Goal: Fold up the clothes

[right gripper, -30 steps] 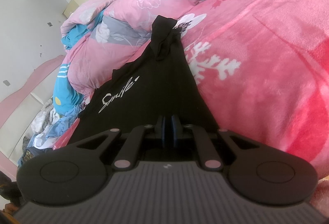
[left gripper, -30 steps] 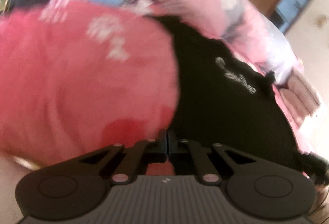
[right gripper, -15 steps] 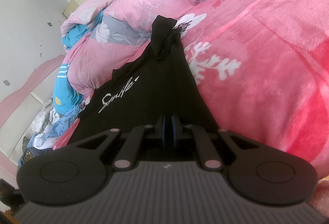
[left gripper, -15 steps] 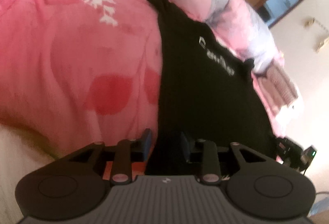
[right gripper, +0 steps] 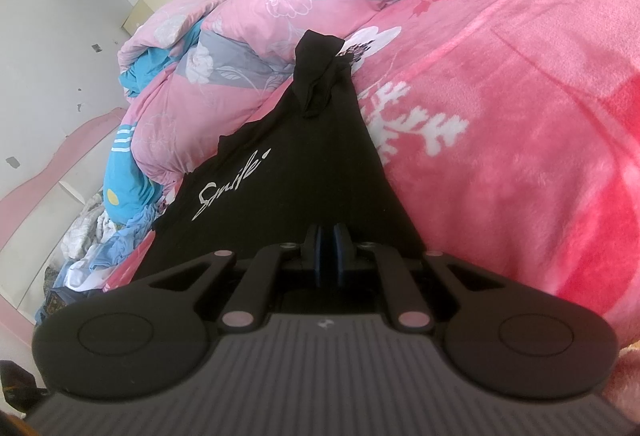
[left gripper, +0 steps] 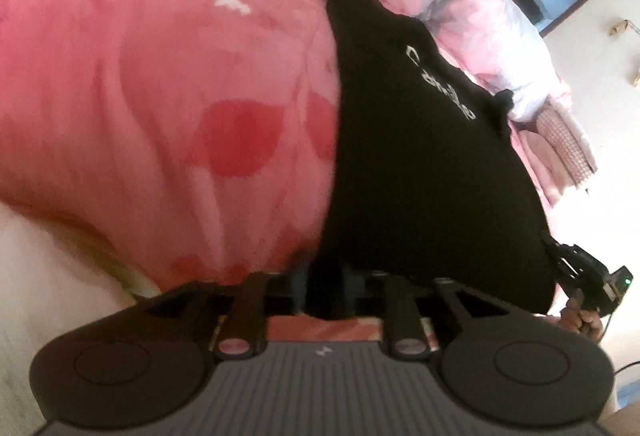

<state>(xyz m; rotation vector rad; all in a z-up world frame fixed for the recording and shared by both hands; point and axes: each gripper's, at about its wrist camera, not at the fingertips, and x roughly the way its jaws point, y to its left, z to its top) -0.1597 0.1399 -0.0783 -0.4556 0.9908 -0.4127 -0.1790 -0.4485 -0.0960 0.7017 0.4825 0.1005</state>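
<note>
The black shirt is thin, smooth, matt cloth. Under it, the pink blanket is fuzzy, plush fleece; the far quilt is smooth printed cotton.

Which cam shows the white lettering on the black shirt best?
Right wrist. The white lettering on the black shirt is sharp and reads "Smile". In the left wrist view the same lettering is blurred, foreshortened and not legible, though more of the shirt's spread over the pink blanket shows there.
</note>
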